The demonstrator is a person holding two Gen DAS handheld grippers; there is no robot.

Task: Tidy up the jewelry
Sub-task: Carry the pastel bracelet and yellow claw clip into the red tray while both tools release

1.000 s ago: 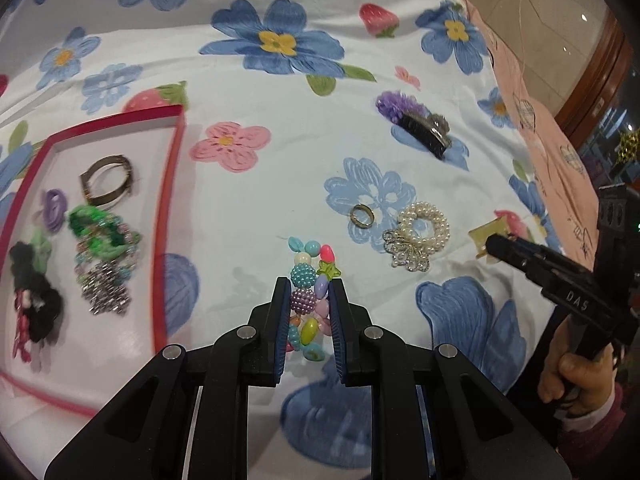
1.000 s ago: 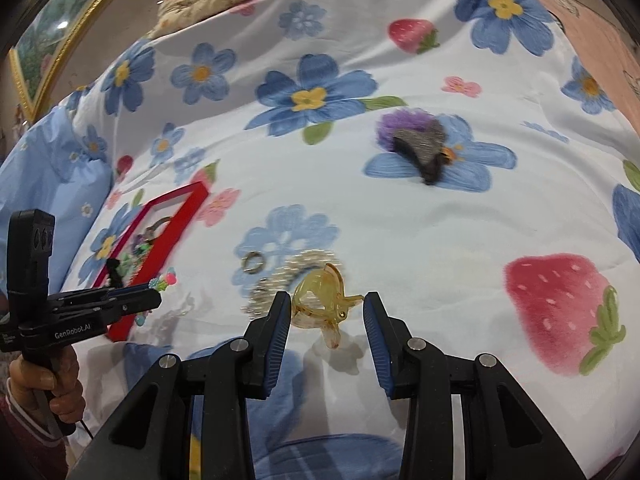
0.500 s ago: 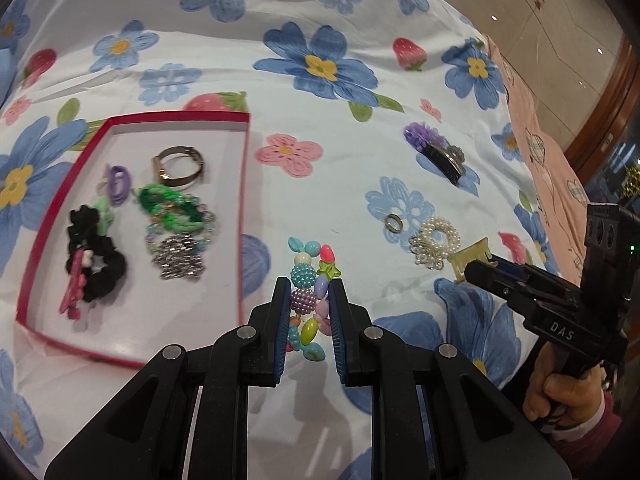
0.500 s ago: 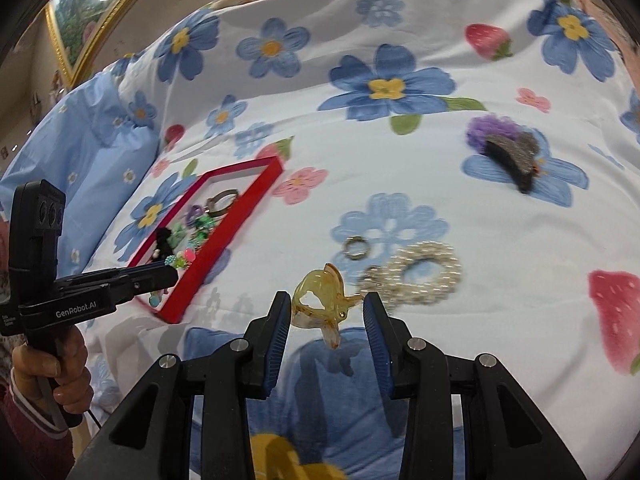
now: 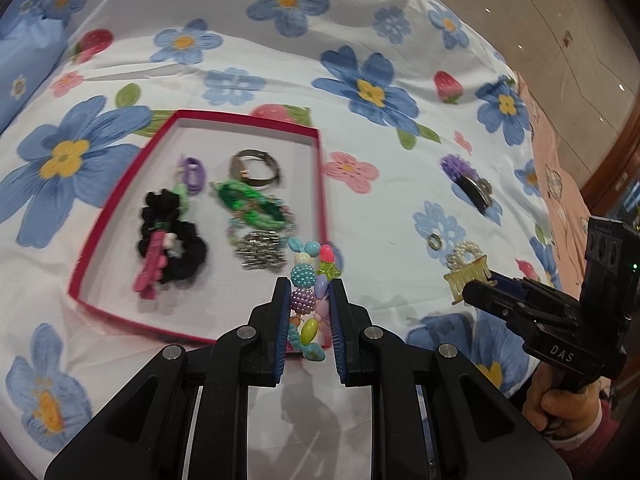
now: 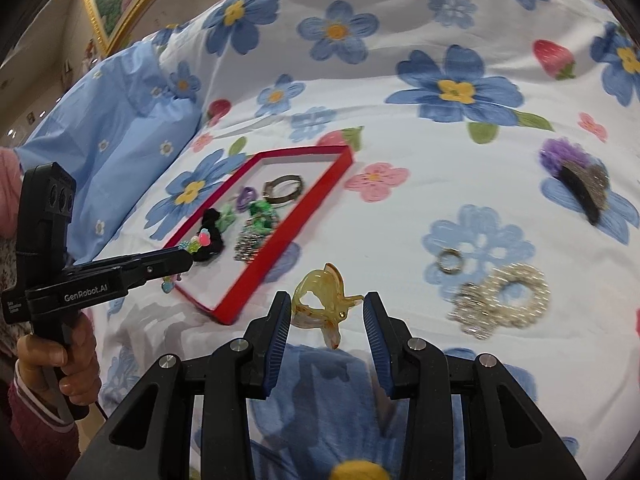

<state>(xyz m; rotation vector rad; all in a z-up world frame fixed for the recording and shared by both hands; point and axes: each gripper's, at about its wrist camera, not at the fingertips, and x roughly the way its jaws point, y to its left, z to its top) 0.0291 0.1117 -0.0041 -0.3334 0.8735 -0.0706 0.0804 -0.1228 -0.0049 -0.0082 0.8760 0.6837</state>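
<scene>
My left gripper [image 5: 309, 300] is shut on a colourful bead bracelet [image 5: 310, 296] and holds it in the air over the near right edge of the red tray [image 5: 320, 184]. The tray holds a black scrunchie [image 5: 176, 236], green chain [image 5: 248, 204], metal ring bracelet [image 5: 256, 168] and silver chain [image 5: 260, 252]. My right gripper [image 6: 325, 312] is shut on a yellow claw hair clip [image 6: 320, 300], held above the sheet to the right of the tray [image 6: 280, 240]. It also shows in the left wrist view [image 5: 466, 280].
On the floral bed sheet lie a small ring [image 6: 449, 261], a pearl bracelet [image 6: 508, 296] and a purple and black hair clip [image 6: 576, 176]. A blue pillow [image 6: 112, 120] lies left of the tray. The bed edge and floor [image 5: 560, 20] are at the far right.
Both grippers have moved left toward the red tray, each carrying its item. The tray has come nearer to the centre in both views; ring and pearl bracelet have slid right.
</scene>
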